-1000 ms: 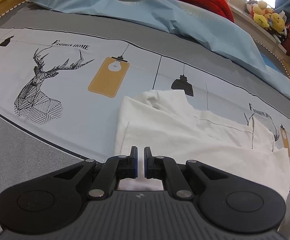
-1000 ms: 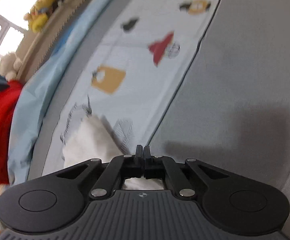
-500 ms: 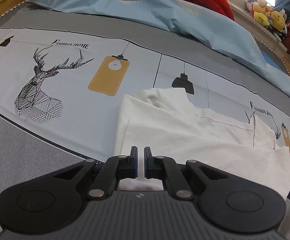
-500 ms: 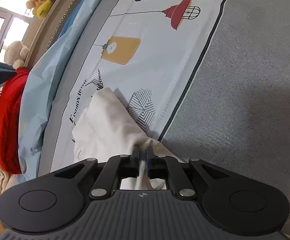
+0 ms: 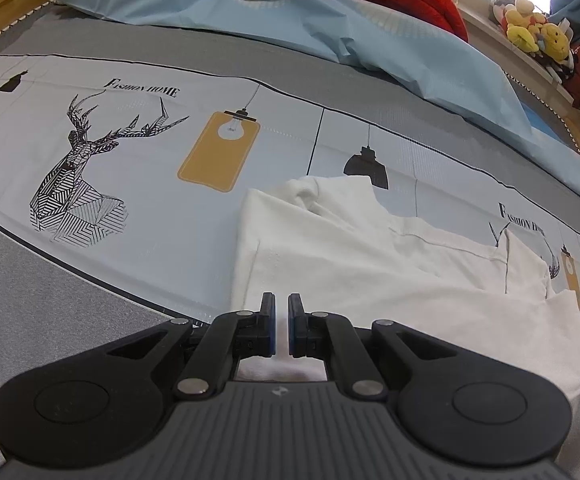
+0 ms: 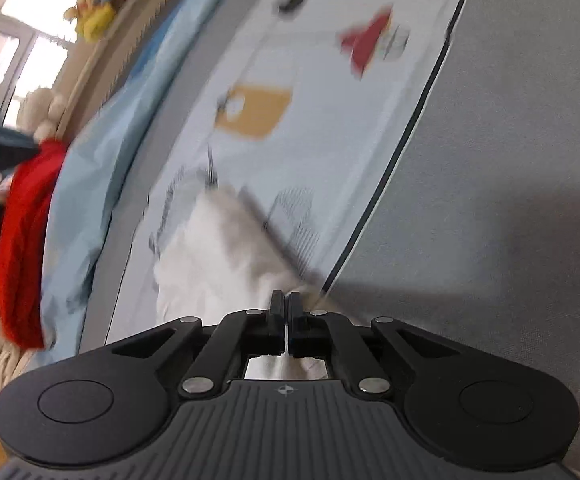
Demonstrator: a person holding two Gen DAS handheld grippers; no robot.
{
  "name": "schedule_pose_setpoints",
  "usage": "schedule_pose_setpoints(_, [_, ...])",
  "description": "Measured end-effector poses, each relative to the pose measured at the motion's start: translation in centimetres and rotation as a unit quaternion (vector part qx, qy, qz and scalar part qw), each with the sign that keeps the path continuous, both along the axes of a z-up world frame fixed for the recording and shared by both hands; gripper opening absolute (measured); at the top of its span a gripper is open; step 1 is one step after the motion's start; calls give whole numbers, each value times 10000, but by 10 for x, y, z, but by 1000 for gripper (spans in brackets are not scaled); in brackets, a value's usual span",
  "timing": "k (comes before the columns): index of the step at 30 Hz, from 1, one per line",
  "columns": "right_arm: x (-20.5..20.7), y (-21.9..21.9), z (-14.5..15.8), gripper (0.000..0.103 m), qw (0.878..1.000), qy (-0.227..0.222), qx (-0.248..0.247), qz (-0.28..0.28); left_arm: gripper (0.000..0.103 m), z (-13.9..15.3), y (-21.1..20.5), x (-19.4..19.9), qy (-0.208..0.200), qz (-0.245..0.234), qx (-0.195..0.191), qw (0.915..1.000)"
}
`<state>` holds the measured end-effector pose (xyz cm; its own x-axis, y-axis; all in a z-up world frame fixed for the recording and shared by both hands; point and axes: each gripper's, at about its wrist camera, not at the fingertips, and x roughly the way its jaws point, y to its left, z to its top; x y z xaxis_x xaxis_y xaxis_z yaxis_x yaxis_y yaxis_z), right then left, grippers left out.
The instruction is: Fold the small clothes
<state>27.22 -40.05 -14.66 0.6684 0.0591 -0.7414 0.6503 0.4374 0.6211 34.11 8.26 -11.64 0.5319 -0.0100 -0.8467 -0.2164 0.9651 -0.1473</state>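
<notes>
white garment (image 6: 225, 264) blurred, near hem hidden

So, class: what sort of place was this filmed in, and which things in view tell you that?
Most likely a bedroom at home. The white garment lies on a bed with a printed bedsheet, a light blue duvet is bunched behind it, and plush toys sit by the window.

both wrist views low, sharing white garment (image 5: 370, 264)
</notes>
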Motion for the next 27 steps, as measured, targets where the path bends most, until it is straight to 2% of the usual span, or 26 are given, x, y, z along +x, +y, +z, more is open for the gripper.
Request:
schedule_pose_setpoints(2, [-7, 1, 11, 0, 9997, 37, -245, -17, 6, 0, 0, 1, -9, -4, -5, 10000])
schedule_pose_setpoints(4, [-11, -4, 5, 0, 9984, 450, -323, -138, 6, -1, 1, 1, -2, 13, -21, 10000])
schedule_pose_setpoints(5, [-15, -8, 3, 0, 9950, 763, -538, -359, 6, -1, 1, 1, 4, 23, -35, 10000])
schedule_pose_setpoints(6, [-19, -11, 5, 1, 9918, 880, -761, -523, 6, -2, 1, 0, 12, 22, -44, 10000])
schedule_pose_setpoints(7, [-21, -12, 10, 1, 9906, 814, -922, -602, 6, -3, 0, 0, 25, 11, -48, 10000])
schedule_pose_setpoints(9, [-18, -8, 24, 3, 9926, 342, -1093, -406, 6, -5, -1, 0, 59, -20, -67, 10000])
schedule_pose_setpoints(11, [0, 8, 30, 3, 9937, -368, -900, 552, 6, -7, -1, 0, 81, -17, -95, 9999])
schedule_pose_setpoints(13, [20, 26, 23, 3, 9845, -631, -581, 1528, 6, -10, 0, 1, 127, -21, -136, 9998])
schedule_pose_setpoints(14, [25, 31, 15, 3, 9820, -473, -617, 1721, 6, -12, 0, 1, 154, -22, -167, 9997])
schedule_pose_setpoints(15, [28, 32, 3, 3, 9824, -48, -780, 1696, 6, -16, 1, 1, 203, -33, -204, 9996])
schedule_pose_setpoints(16, [28, 25, -12, 3, 9838, 470, -894, 1482, 6, -20, 1, 2, 263, -46, -235, 9994])
schedule_pose_setpoints(17, [23, 13, -28, 0, 9871, 774, -708, 1208, 6, -24, 3, 2, 344, -56, -274, 9990])
schedule_pose_setpoints(18, [17, 1, -39, 0, 9928, 679, -329, 927, 6, -29, 5, 2, 440, -54, -332, 9985])
schedule_pose_setpoints(19, [16, -2, -39, 0, 9946, 649, -181, 787, 6, -35, 7, 3, 534, -31, -390, 9978])
schedule_pose_setpoints(21, [19, 8, -17, 0, 9908, 636, -778, 905, 6, -42, 13, 5, 660, 41, -443, 9968])
schedule_pose_setpoints(23, [20, 20, 2, 6, 9856, 238, -1299, 1054, 6, -43, 16, 6, 658, 77, -424, 9969])
schedule_pose_setpoints(25, [28, 24, 5, 6, 9837, -78, -1152, 1376, 6, -41, 14, 6, 580, 12, -433, 9974])
schedule_pose_setpoints(27, [31, 22, -6, 7, 9839, 116, -1011, 1471, 6, -47, 12, 6, 624, -100, -377, 9973])
